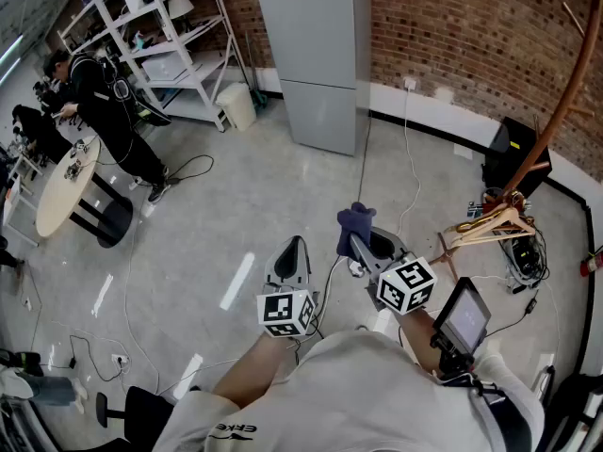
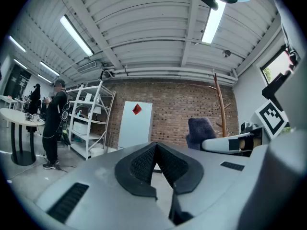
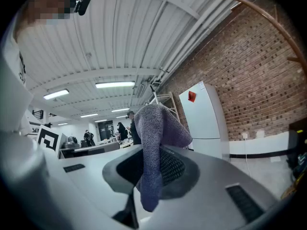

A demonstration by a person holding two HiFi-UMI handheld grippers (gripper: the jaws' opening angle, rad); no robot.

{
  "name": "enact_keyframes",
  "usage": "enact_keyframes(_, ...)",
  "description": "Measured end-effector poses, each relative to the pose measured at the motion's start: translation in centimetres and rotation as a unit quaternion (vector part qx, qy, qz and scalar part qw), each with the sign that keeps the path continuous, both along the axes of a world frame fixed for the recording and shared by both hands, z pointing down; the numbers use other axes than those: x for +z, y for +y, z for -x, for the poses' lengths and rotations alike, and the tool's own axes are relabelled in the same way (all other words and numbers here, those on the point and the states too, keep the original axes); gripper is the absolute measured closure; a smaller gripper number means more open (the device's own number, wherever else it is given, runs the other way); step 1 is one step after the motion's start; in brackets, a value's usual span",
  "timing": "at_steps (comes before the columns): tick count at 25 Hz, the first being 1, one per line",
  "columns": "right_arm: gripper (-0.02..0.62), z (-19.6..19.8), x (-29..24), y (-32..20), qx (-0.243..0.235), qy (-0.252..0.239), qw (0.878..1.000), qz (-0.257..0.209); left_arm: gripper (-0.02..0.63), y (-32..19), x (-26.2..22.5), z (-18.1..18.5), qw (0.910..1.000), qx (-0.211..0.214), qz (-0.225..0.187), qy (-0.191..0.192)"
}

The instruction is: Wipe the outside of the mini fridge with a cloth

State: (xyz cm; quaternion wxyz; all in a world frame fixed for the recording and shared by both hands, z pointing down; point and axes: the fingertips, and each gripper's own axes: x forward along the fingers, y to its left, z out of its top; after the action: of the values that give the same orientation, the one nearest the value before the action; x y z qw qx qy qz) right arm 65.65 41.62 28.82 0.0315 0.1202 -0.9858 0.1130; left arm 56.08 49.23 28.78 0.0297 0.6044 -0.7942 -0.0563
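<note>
Brick-walled workshop, grey floor (image 1: 236, 215), no worktop in play. Fridge (image 1: 316, 59) stands against the brick wall (image 1: 452, 26), long axis upright, grey front facing the person. It's well apart from both grippers, straight ahead across open floor.

Right gripper (image 1: 363, 243) has its jaws clenched on the cloth (image 1: 356, 220). Cloth is purple-grey, bunched above the jaw tips, w/ a tail hanging down btw them. Left gripper (image 1: 293, 246) has its jaws pressed together, nothing btw them.

Both grippers point fwd at the fridge, side by side, so neither looks clearly nearer. Wiping not begun, no contact w/ fridge. Judgement: next move is an approach, carrying the right gripper w/ cloth up to the fridge front or side panel.
</note>
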Motion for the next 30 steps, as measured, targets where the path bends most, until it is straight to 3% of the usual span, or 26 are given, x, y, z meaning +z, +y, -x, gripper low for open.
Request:
enact_keyframes(18,0.532,-0.5,0.5,-2.0,-0.008,-0.002,1.000,0.007,0.603,-1.9,0.5,-0.7,0.9999,-0.007,0.007,0.000)
enact_keyframes(30,0.532,-2.7,1.0,-7.7,-0.038,-0.020,0.999,0.018,0.603,-6.8,0.6,-2.5,0.9987,-0.049,0.012,0.001)
